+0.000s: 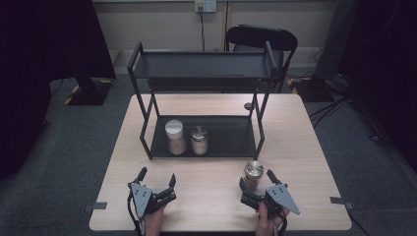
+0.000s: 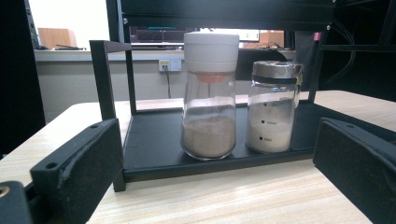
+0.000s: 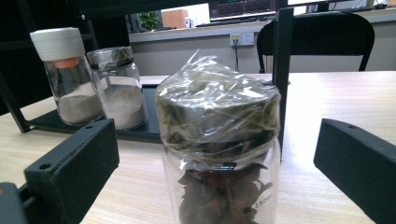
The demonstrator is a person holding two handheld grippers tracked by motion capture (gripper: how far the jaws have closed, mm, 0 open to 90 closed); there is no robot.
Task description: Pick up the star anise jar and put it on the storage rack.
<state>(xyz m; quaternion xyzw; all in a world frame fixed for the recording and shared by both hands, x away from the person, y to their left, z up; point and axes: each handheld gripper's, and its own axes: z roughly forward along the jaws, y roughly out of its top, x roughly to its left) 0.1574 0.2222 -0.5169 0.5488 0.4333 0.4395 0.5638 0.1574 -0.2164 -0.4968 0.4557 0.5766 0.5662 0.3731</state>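
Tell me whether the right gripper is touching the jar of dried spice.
Apart. In the right gripper view, the right gripper stands open, with bare table showing between each jaw and the jar.

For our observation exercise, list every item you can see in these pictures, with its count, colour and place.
Two-tier metal shelf rack: one, black, middle of the table.
Glass jar with white plastic cap: one, clear with brownish powder, left on the rack's lower shelf.
Glass jar with silver metal lid: one, clear with white powder, beside the white-capped jar.
Glass jar with film-wrapped lid: one, clear with dark dried contents, on the table in front of the rack, between the right jaws.
Wooden table: one, light.
Chair: one, black, behind the table.
Wall socket: one, white, back wall.
Left gripper: one, black, jaws open, near edge.
Right gripper: one, black, jaws open around the wrapped jar.
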